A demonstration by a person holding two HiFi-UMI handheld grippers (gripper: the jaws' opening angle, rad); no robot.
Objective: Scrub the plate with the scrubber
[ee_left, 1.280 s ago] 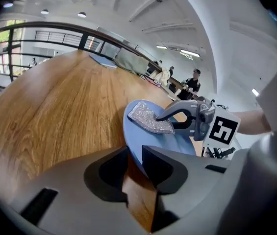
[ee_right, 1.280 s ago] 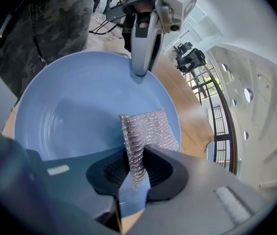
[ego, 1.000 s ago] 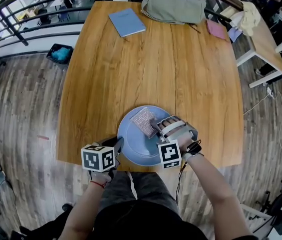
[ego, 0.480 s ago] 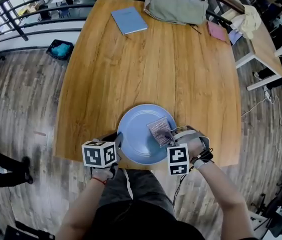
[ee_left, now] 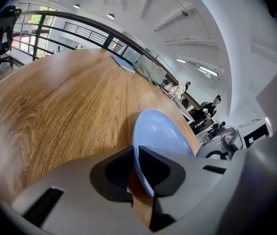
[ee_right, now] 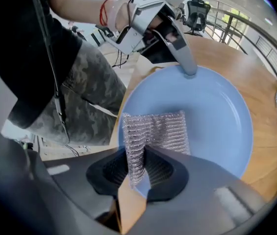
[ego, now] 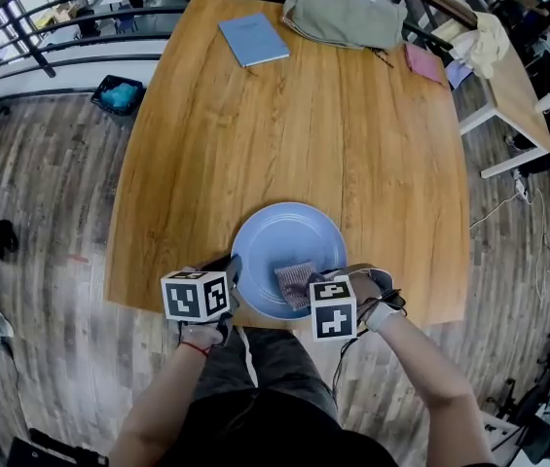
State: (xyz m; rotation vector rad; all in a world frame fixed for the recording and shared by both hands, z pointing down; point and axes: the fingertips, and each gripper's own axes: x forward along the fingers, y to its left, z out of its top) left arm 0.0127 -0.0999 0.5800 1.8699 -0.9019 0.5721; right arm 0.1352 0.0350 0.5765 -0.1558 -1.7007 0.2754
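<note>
**A:** How far along is the scrubbing judged to be?

**B:** It is judged to be under way, not finished. The plate (ego: 289,230) is set at the 6 o'clock edge of the table (ego: 294,115). Its rim is pinched at about 8 o'clock by the left gripper (ego: 233,272), whose jaws have just been closing with the rim between them. The scrubber (ego: 297,282) is clamped by one edge in the right gripper (ego: 310,292) and is laid on the plate's inner face near 5 o'clock.

**A:** What is left to be done?

**B:** That is not settled by anything shown. No dirt, foam or wet streak can be made out on the blue surface, so the parts already scrubbed cannot be told from the rest. The span from 9 through 12 to 3 o'clock is probably yet to be covered.

**A:** What is hidden?

**B:** In the head view, part of the near rim is covered by the right gripper's marker cube (ego: 333,309). How firmly the scrubber is pressed down cannot be judged. In the right gripper view it is seen bent up between the jaws, and its underside is not shown. The scrubber is not seen in the left gripper view.
</note>
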